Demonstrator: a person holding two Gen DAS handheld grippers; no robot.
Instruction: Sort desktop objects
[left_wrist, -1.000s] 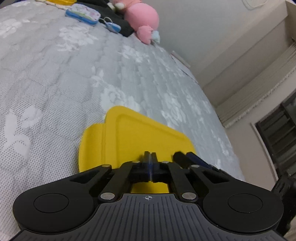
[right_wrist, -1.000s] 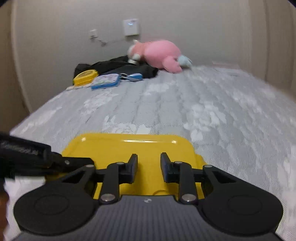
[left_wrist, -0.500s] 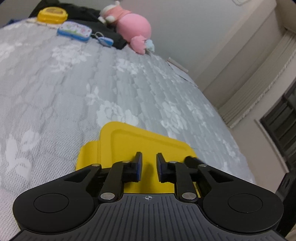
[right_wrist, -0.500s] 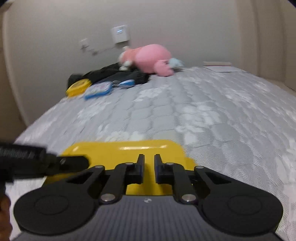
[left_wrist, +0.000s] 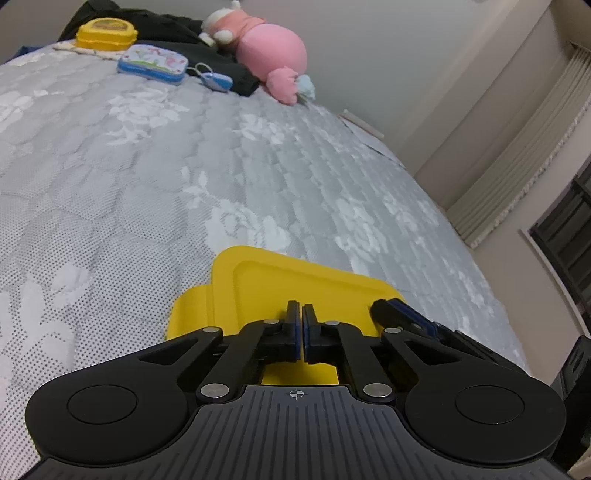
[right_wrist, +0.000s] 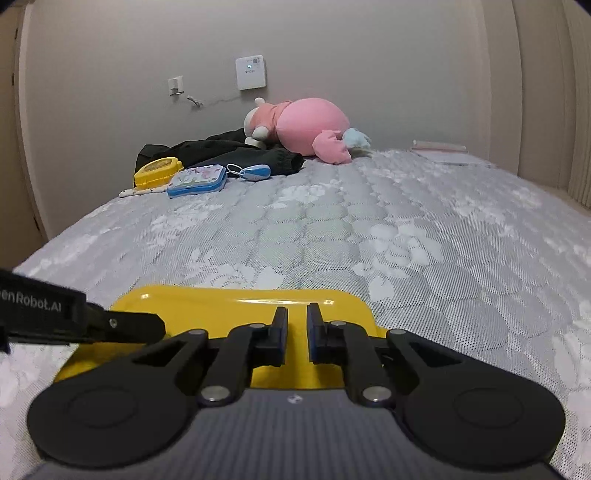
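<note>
A yellow plastic tray (left_wrist: 295, 280) (right_wrist: 221, 302) lies on the grey quilted mattress (left_wrist: 147, 177), right in front of both grippers. My left gripper (left_wrist: 302, 314) hangs over the tray's near rim, jaws shut, nothing visible between the pads. From the right wrist it shows as a black finger (right_wrist: 122, 325) at the tray's left edge. My right gripper (right_wrist: 296, 321) sits over the near rim too; a narrow gap remains between its pads and only the tray's surface shows through it. In the left wrist view the right gripper (left_wrist: 402, 317) lies at the tray's right corner.
At the far end of the bed lie a yellow box (right_wrist: 158, 171), a blue tin (right_wrist: 197, 180), a small blue gadget on a cord (right_wrist: 253, 172), black clothing (right_wrist: 221, 147) and a pink plush toy (right_wrist: 306, 125). Papers (right_wrist: 443, 151) rest at the far right corner. The mattress drops off on the right.
The left jaws parted briefly and are shut again, and the left view has rolled to show more of the far objects. The right jaws narrowed from a wider gap to a slit.
</note>
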